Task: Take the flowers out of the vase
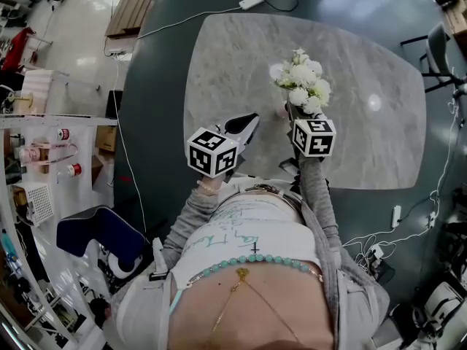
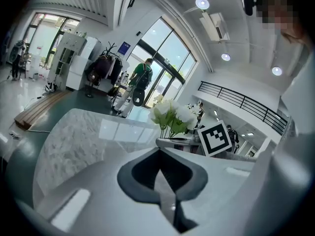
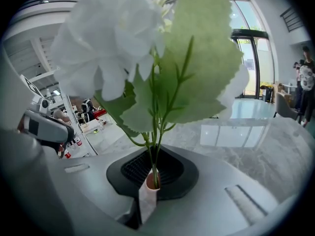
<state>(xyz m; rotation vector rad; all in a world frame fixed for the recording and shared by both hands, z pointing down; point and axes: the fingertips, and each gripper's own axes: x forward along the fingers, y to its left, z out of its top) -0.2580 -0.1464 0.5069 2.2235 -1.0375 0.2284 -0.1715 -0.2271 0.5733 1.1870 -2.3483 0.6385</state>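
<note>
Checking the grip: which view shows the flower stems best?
The right gripper view: the flower stems run close-up into the right gripper's shut jaws. The head view shows mainly blooms from above; the left gripper view shows the stems small, distant.

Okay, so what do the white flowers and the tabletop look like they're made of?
The flowers are probably artificial: cloth-like matte white petals and flat, saw-edged leaves on thin, even green stems. The tabletop looks like marble or a marble-look slab with a polished finish, given its grey veining and the window light mirrored in it.
</note>
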